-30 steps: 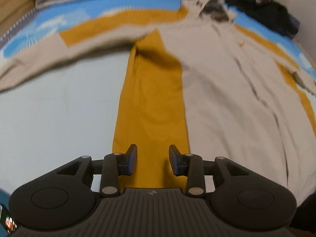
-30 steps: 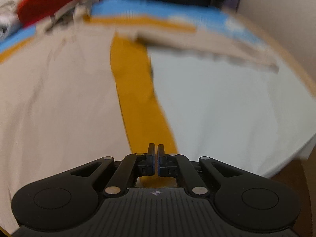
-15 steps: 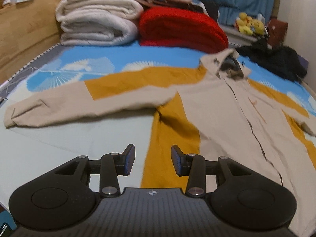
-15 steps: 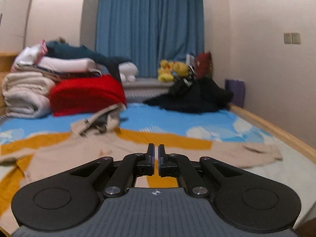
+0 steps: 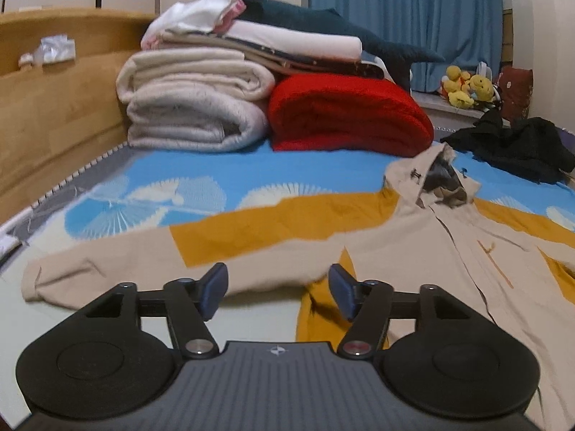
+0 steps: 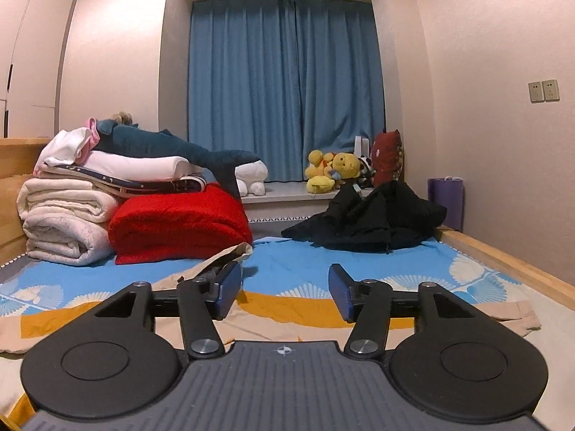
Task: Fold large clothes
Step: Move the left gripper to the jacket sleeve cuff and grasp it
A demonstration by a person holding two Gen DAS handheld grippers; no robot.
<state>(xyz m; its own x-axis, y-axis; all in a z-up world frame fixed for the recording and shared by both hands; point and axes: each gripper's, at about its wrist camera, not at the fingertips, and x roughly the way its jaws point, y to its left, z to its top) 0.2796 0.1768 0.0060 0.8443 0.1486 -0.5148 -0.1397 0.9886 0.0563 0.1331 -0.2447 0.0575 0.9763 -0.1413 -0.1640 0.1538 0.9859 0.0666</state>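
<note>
Lying spread flat on the bed (image 5: pixel 151 165) ahead of and below both grippers, sleeves out ready for folding: jacket (image 5: pixel 413 248); left gripper (image 5: pixel 278 291) and right gripper (image 6: pixel 285 292) empty, jaws opening, nothing between them.

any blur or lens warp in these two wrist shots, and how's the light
Left wrist view: slightly soft, the jacket and sleeve edges smeared, the headboard bowed by the fisheye, dark corners. Right wrist view: sharper, the curtain folds crisp, but the walls curve inward. Both: dim warm indoor light, soft shadows, no glare.
</note>
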